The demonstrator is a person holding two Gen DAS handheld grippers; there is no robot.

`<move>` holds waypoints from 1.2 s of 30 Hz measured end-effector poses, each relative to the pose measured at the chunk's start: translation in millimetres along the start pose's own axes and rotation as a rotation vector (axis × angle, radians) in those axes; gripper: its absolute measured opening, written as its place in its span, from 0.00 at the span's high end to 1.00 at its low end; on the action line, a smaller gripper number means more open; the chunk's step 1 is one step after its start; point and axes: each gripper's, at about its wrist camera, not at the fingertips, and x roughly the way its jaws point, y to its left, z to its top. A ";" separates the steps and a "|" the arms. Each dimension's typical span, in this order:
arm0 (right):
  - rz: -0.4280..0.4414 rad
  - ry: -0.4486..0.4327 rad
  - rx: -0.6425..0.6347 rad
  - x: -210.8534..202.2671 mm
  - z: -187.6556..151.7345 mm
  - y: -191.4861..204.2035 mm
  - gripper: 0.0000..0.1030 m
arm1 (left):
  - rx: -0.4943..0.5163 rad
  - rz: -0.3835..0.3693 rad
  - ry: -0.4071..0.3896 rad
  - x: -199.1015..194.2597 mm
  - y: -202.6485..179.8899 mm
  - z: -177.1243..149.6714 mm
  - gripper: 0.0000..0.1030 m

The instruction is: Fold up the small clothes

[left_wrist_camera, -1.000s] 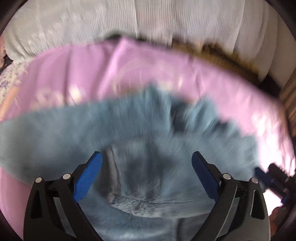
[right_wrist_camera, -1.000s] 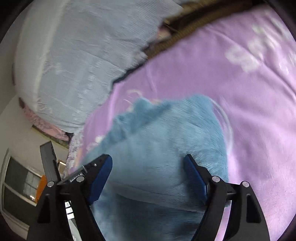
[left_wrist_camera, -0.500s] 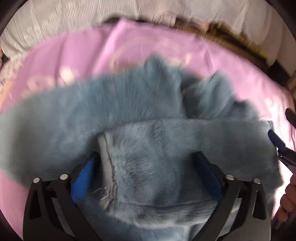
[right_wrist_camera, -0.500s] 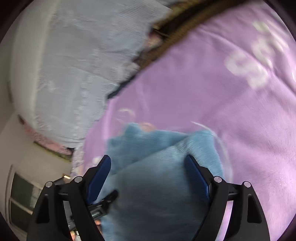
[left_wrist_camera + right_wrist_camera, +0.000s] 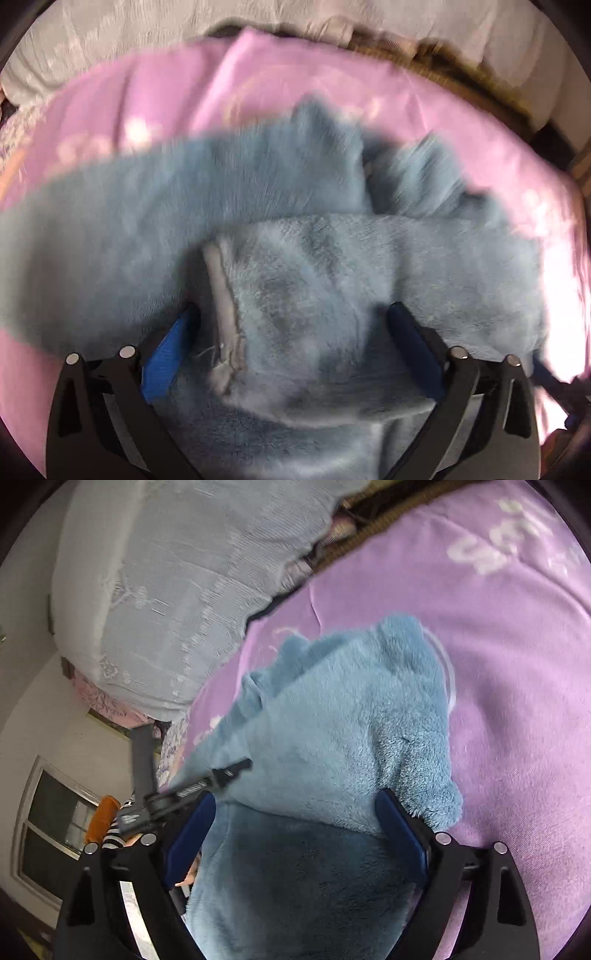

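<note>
The blue fleece garment (image 5: pixel 369 280) lies spread on the pink blanket (image 5: pixel 258 85), close under both cameras, and it is already partly folded: in the left wrist view a flap with a grey hem (image 5: pixel 221 295) has been turned over and lies across the rest of the cloth, while a longer stretch runs off to the left and a rumpled corner sticks up at the back (too blurred to say whether it is a sleeve or a leg). From the right wrist view the garment (image 5: pixel 351 731) looks like a thick doubled wedge on the blanket (image 5: pixel 517 664), its far corners loose and uneven. I would judge one fold laid down and at least one more to go, plus squaring the edges; the piece is not yet a neat packet. The left gripper (image 5: pixel 293 321) stands with its blue pads wide apart, the folded flap bulging between them, and I cannot tell whether the pads press on the fleece or merely straddle it. The right gripper (image 5: pixel 295 808) has just been opening its jaws further; the fleece lies between and under them, yet the pads stand clear of it, so it is released. The left tool also shows at the right view's left edge, above the cloth. No basket, box or drawer appears in either view; beyond the blanket there is only a pale grey bedcover (image 5: pixel 184 590) and a window (image 5: pixel 55 812).
</note>
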 end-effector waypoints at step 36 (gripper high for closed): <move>-0.275 -0.175 -0.062 -48.1 -29.7 -20.7 0.03 | -0.670 0.094 -0.248 -85.6 336.4 -36.2 0.85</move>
